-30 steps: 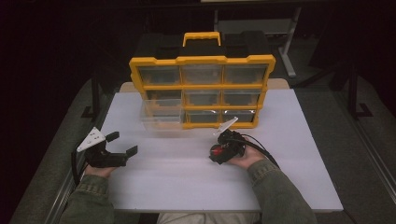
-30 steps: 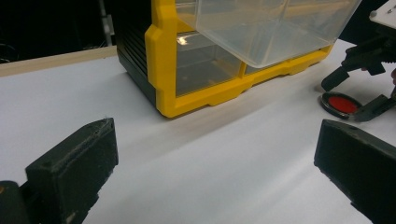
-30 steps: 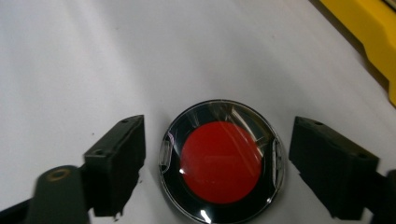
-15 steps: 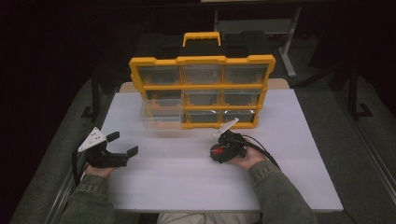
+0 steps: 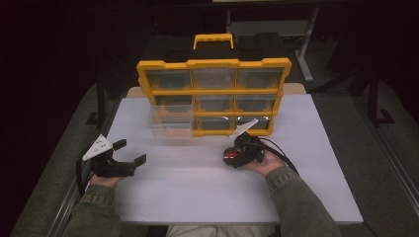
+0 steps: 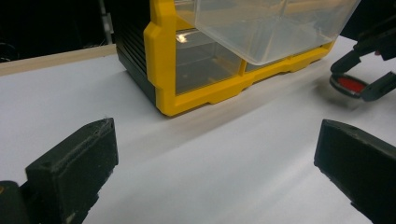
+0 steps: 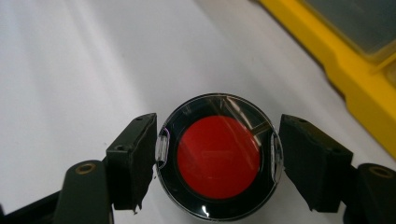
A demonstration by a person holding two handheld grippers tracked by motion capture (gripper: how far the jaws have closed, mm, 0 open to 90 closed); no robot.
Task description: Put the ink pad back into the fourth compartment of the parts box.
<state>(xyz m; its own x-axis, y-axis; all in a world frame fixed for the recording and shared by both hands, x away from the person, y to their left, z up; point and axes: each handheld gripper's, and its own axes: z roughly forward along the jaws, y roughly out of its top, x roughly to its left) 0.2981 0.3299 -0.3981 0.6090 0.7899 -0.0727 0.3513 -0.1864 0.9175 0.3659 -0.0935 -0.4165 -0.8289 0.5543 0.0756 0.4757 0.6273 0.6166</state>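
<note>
A round red disc (image 7: 218,156) in a clear-rimmed black case lies low over the white table (image 5: 197,192), in front of the yellow drawer organizer (image 5: 213,63). My right gripper (image 5: 232,157) is shut on it, one jaw against each side of the rim. From the left gripper view the disc (image 6: 350,85) shows between those far jaws. A clear drawer (image 5: 172,121) is pulled out of the organizer's left column, middle row. My left gripper (image 5: 130,152) stands open near the table's left edge, nothing between its jaws, pointing toward the organizer's corner (image 6: 163,93).
The organizer has a black and yellow carry handle (image 5: 213,40) on top and several clear drawers. The pulled-out drawer (image 6: 261,28) overhangs the table. A metal stand (image 5: 296,39) sits behind. Dark floor surrounds the table.
</note>
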